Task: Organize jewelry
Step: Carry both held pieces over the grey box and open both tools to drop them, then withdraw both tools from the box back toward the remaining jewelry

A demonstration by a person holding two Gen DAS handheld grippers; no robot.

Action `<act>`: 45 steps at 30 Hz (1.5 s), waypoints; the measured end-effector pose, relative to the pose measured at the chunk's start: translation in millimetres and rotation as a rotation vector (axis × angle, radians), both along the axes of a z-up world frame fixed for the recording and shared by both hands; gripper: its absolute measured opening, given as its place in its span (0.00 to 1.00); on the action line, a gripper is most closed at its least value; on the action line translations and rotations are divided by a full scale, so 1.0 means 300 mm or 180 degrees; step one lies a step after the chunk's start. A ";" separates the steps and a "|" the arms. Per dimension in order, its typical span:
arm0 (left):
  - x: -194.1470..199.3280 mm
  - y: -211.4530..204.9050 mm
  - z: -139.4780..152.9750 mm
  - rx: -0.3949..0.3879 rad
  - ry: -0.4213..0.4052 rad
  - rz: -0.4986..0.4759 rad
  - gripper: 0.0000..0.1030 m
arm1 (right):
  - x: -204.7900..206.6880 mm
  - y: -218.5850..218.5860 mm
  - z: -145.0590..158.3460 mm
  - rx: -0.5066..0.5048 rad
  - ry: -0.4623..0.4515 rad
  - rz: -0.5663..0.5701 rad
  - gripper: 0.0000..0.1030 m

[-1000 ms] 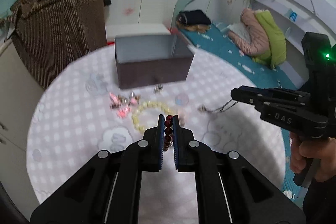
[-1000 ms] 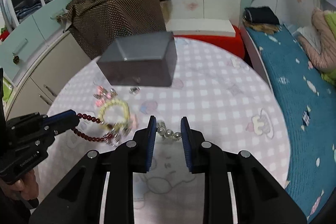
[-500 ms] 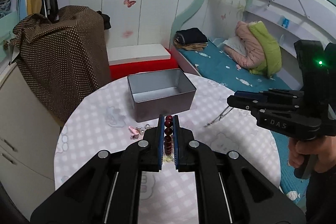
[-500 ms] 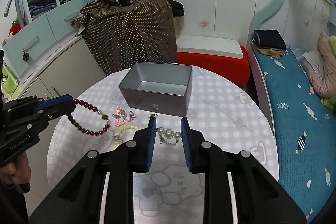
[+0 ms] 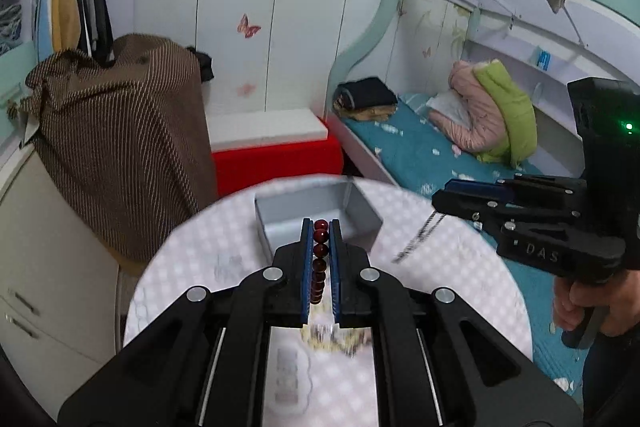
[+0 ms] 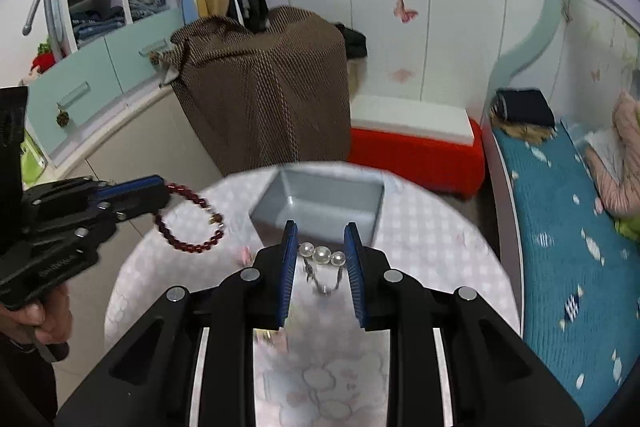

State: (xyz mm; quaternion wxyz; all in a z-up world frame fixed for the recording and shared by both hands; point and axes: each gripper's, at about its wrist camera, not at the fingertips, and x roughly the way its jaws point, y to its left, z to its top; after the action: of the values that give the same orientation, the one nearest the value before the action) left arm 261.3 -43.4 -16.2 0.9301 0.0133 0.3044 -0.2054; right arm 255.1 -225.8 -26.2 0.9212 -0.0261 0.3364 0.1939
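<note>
My left gripper [image 5: 321,227] is shut on a dark red bead bracelet [image 5: 320,251], held high above the round table; the bracelet hangs as a loop from that gripper in the right wrist view [image 6: 188,223]. My right gripper [image 6: 322,239] is shut on a pearl piece with a thin chain [image 6: 322,256]; its chain dangles below the gripper in the left wrist view [image 5: 420,235]. An open grey metal box [image 5: 320,213] stands at the far side of the table, also seen from the right wrist [image 6: 320,201].
The round table has a white and lilac checked cloth [image 6: 432,247]. Blurred yellow beads and small pieces [image 5: 332,335] lie on it below my left gripper. A brown covered object [image 5: 120,147], a red bench [image 5: 276,157] and a bed [image 5: 420,155] stand beyond the table.
Both grippers have risen well above the table with their jewelry still held. The box and table now look smaller and farther below.
</note>
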 end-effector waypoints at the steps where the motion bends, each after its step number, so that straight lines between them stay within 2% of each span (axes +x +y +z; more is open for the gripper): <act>1: 0.028 -0.004 0.025 -0.0022 -0.0029 0.0008 0.07 | 0.015 0.006 0.021 0.0015 -0.0028 0.0022 0.21; 5: 0.126 -0.019 0.089 -0.0083 -0.0028 -0.0001 0.07 | 0.085 0.035 0.081 0.0025 -0.0093 0.0085 0.21; 8: 0.214 -0.035 0.095 -0.0055 0.0054 -0.0005 0.07 | 0.152 0.051 0.091 0.0035 -0.0051 0.0089 0.21; 12: 0.307 -0.054 0.058 -0.0010 0.0204 0.0080 0.07 | 0.229 0.058 0.082 0.0063 0.0048 0.0033 0.21; 19: 0.410 -0.071 -0.040 0.0026 0.0434 0.0161 0.07 | 0.347 0.056 -0.003 0.0080 0.0330 -0.0065 0.22; 23: 0.451 -0.077 -0.098 0.0033 0.0584 0.0153 0.07 | 0.381 0.057 -0.045 0.0091 0.0468 -0.0086 0.22; 28: 0.482 -0.075 -0.122 0.0051 0.0676 0.0208 0.09 | 0.398 0.044 -0.059 0.0110 0.0537 -0.0140 0.25; 29: 0.482 -0.075 -0.122 0.0051 0.0675 0.0209 0.19 | 0.401 0.042 -0.059 0.0105 0.0549 -0.0143 0.31; 30: 0.481 -0.073 -0.117 0.0060 0.0659 0.0226 0.30 | 0.405 0.043 -0.057 0.0103 0.0553 -0.0146 0.49; 31: 0.478 -0.064 -0.113 0.0082 0.0627 0.0295 0.41 | 0.401 0.043 -0.051 0.0090 0.0516 -0.0167 0.51; 33: 0.470 -0.053 -0.103 0.0062 0.0600 0.0338 0.51 | 0.403 0.040 -0.046 0.0097 0.0508 -0.0178 0.52; 35: 0.455 -0.027 -0.083 -0.0017 0.0545 0.0399 0.78 | 0.403 0.024 -0.041 0.0111 0.0485 -0.0237 0.60; 37: 0.430 -0.013 -0.063 -0.0015 0.0453 0.0476 0.87 | 0.395 0.009 -0.034 0.0138 0.0449 -0.0305 0.81; 39: 0.401 -0.003 -0.041 -0.0018 0.0379 0.0509 0.90 | 0.384 -0.007 -0.024 0.0155 0.0387 -0.0403 0.94; 45: 0.298 0.040 0.019 0.0086 0.0124 0.0732 0.93 | 0.315 -0.047 0.027 0.0303 0.0238 -0.0591 0.93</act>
State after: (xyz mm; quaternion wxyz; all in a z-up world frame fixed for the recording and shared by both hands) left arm 350.7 -31.5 -10.4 0.9411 -0.0131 0.3247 -0.0935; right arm 349.7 -240.0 -18.2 0.9222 0.0561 0.3619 0.1243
